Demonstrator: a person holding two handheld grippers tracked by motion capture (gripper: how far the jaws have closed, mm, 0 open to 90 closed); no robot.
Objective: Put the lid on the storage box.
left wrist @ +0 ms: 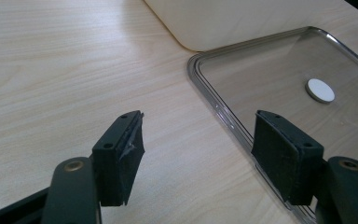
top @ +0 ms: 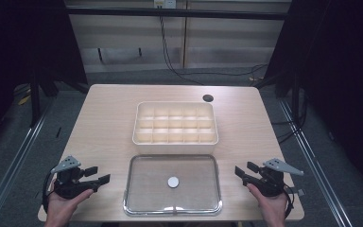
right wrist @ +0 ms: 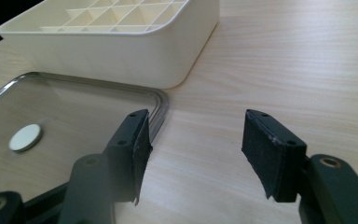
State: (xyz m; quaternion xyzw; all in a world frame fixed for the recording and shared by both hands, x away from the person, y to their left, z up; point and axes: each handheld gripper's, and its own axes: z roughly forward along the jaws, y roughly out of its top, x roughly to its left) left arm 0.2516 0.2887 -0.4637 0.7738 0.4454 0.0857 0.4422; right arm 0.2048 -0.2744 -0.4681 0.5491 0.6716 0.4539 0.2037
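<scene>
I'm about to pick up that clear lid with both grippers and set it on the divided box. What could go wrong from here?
The clear lid lies flat on the table, so the jaws of either open hand-held gripper, left or right, may struggle to get under its thin rim and could slip. The lid also sits close against the divided box, so lifting carelessly might nudge the box.

cream box (top: pixel 175 141), clear lid (top: pixel 144 189), black tongs (top: pixel 96 176).
</scene>
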